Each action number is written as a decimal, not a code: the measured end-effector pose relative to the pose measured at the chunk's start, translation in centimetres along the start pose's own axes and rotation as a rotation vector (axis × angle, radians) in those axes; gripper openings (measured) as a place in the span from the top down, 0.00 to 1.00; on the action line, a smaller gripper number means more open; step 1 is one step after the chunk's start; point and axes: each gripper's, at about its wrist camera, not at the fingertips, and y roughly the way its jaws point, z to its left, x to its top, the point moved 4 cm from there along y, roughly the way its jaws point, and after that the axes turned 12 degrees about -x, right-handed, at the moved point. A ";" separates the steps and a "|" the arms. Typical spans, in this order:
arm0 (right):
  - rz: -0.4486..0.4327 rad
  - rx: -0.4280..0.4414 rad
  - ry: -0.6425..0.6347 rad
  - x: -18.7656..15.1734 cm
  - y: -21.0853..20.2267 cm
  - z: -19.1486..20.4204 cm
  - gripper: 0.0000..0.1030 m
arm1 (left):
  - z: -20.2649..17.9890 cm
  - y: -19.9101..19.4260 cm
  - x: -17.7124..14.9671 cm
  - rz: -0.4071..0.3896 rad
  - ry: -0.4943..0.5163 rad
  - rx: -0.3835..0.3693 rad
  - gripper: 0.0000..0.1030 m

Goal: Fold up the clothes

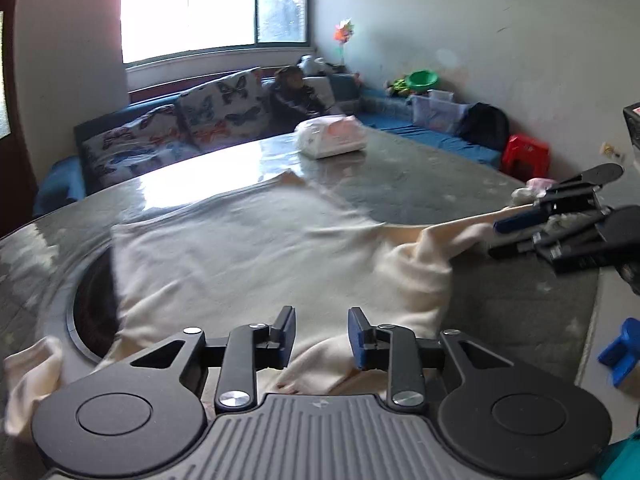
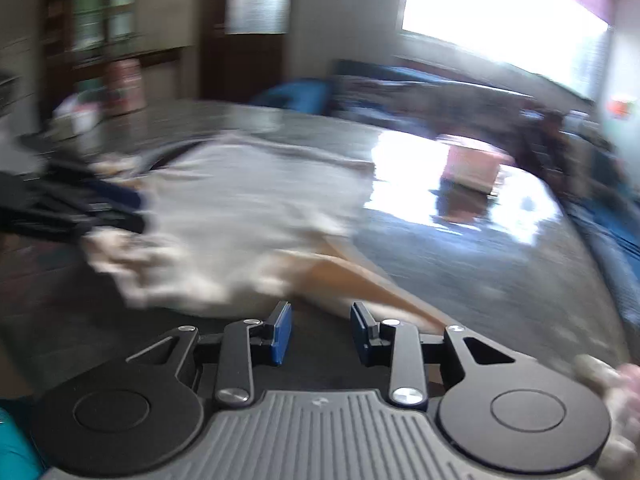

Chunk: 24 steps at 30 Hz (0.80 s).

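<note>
In the left wrist view the left gripper (image 1: 322,334) sits at the bottom middle, jaws spread apart with nothing pinched. The cream cloth (image 1: 248,248) starts right under and just past those jaws and spreads up toward the middle of the frame, lying mostly flat on the round surface (image 1: 420,168).

At the right edge, the right gripper (image 1: 504,236) points in from the side. A long sleeve end of the cloth reaches to its tips and looks lifted there. In its own blurry view the right gripper's (image 2: 320,334) jaws are spread, with cloth just past them, so I cannot tell if it grips. The cloth's long side runs left to right.

Far back lies a white packet (image 1: 332,136).

I count 2 grippers, 1 cloth, 1 packet.
</note>
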 end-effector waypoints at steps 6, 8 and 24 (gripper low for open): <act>0.060 -0.197 -0.106 -1.8 0.9 -5.4 0.68 | -3.1 2.6 0.2 0.034 0.056 -0.085 0.58; 0.067 -0.199 -0.172 -1.7 1.5 -5.6 0.68 | -3.8 3.2 0.3 0.043 0.070 -0.104 0.57; -0.095 -0.406 -0.680 -0.5 2.6 -3.6 0.98 | -5.9 6.7 -0.2 0.109 0.122 -0.161 0.60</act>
